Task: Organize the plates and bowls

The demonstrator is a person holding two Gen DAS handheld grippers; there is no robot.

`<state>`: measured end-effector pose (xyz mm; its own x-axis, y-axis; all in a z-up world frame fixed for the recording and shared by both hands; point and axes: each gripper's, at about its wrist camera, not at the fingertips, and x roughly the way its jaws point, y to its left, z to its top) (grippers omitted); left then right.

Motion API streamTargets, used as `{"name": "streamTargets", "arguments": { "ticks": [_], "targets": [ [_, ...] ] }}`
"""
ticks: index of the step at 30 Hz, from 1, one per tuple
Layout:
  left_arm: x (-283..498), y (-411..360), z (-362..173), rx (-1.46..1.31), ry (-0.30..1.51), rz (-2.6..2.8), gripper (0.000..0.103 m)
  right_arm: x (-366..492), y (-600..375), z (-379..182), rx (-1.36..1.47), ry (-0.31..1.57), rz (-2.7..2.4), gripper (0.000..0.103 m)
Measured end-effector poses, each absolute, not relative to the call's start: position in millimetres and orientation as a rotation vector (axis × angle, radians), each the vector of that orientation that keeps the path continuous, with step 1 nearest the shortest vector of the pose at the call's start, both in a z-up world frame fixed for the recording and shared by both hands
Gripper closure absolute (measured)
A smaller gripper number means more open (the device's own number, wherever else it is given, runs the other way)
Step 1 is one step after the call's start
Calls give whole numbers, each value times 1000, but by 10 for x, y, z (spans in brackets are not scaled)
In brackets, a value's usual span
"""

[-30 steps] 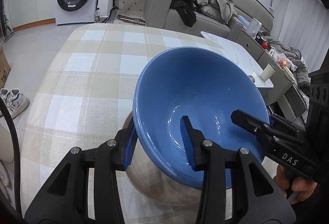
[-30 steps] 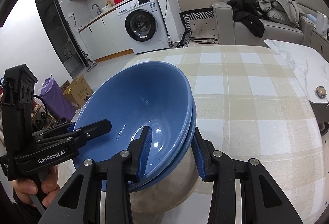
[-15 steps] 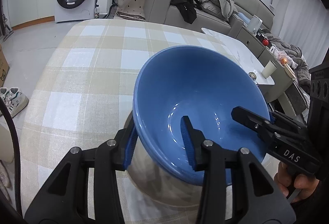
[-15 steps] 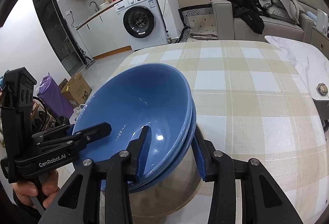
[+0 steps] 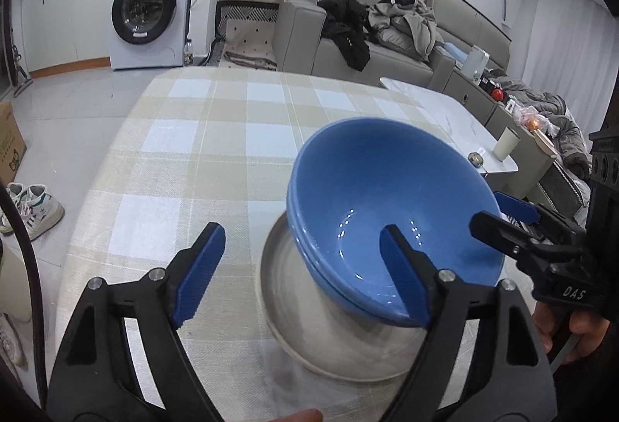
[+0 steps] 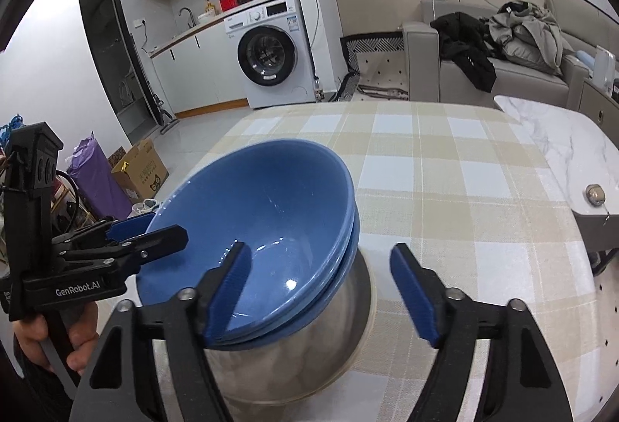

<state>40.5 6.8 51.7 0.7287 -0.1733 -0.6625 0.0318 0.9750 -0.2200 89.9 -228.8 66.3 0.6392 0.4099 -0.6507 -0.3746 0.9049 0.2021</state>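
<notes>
Two nested blue bowls (image 5: 387, 197) (image 6: 267, 213) sit tilted in a grey metal bowl (image 5: 309, 337) (image 6: 329, 344) on the checked table. My left gripper (image 5: 301, 228) straddles their near left rim, one finger inside and one outside. Its jaws are opening and the pads stand off the rim. My right gripper (image 6: 319, 247) straddles the opposite rim the same way, its jaws opening too, with no pad pressing. Each gripper shows in the other's view: the right gripper (image 5: 491, 209) and the left gripper (image 6: 166, 224), each with a hand behind it.
The checked tablecloth (image 5: 201, 158) stretches away behind the bowls. A marble side table (image 5: 456, 120) with a cup (image 5: 506, 143) stands to the right. A sofa with clothes (image 5: 387, 27), a washing machine (image 5: 147, 23), shoes (image 5: 31, 205) and a cardboard box (image 6: 139, 166) lie beyond.
Both grippers were shut on the blue bowls' rim; now both have spread wide and let go. The bowls stay in the grey bowl. The left view has drawn back a little.
</notes>
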Motion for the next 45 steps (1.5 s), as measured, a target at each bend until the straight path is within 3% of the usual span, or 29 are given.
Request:
{"name": "streamTargets", "arguments": {
  "ticks": [2,5,16,45],
  "targets": [
    [329,93,557,-186,722,-109,15,833,-2338,696,50,725,448,6],
    [179,118,614,-171,671,-118,1,733,-2414,734,50,677,447,1],
    [-217,17,532,-73,554,-108,1,368,-2664,705,52,534,474,1],
    [-439,170,147,-70,426,-97,1,-46,-2557,354,-22,389,547,1]
  ]
}}
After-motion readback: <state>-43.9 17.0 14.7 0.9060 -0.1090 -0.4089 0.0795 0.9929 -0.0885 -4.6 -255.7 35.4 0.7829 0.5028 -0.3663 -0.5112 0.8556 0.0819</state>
